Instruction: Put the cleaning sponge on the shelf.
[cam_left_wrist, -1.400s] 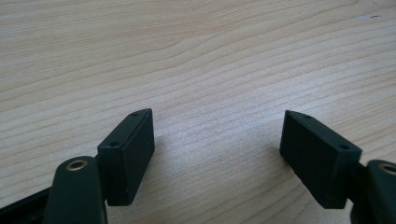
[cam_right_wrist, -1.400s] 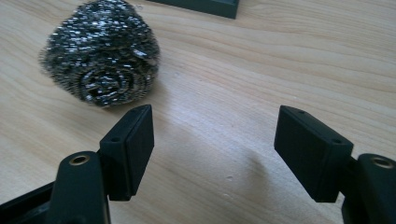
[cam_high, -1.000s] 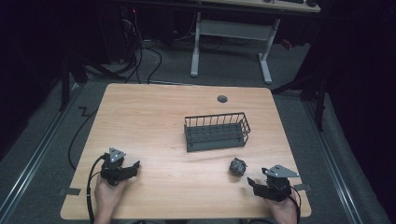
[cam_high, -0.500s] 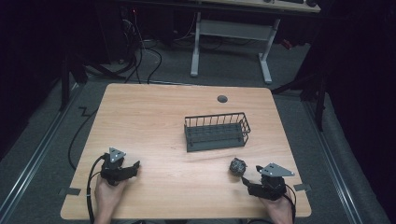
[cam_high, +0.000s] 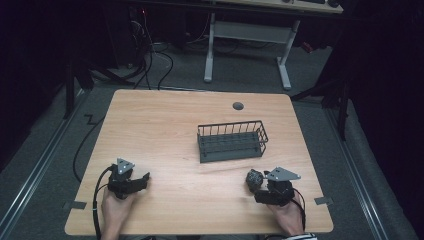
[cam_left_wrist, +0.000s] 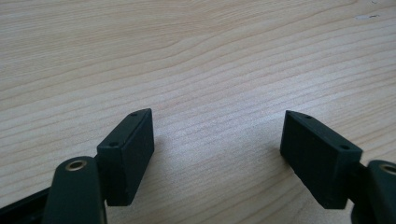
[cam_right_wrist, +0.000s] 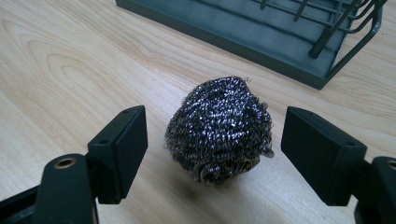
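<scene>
A dark steel-wool ball (cam_right_wrist: 219, 128) lies on the wooden table (cam_high: 165, 130), seen small at the front right (cam_high: 253, 179) in the high view. My right gripper (cam_right_wrist: 212, 149) is open, with one jaw on each side of the ball and a gap to both. It sits just right of the ball (cam_high: 261, 190) from above. A dark wire basket (cam_high: 231, 140) stands behind the ball, its base (cam_right_wrist: 261, 42) close ahead in the right gripper view. My left gripper (cam_high: 134, 181) rests at the front left, open over bare wood (cam_left_wrist: 217, 154).
A round cable grommet (cam_high: 238, 105) sits near the table's far edge. Beyond the table a white desk frame (cam_high: 245, 35) stands on dark floor, with cables (cam_high: 145, 60) at the back left. Tape marks (cam_high: 75, 205) lie by the front corners.
My right gripper has moved left and forward toward the steel-wool ball, which now lies between its jaws. The left gripper has stayed put.
</scene>
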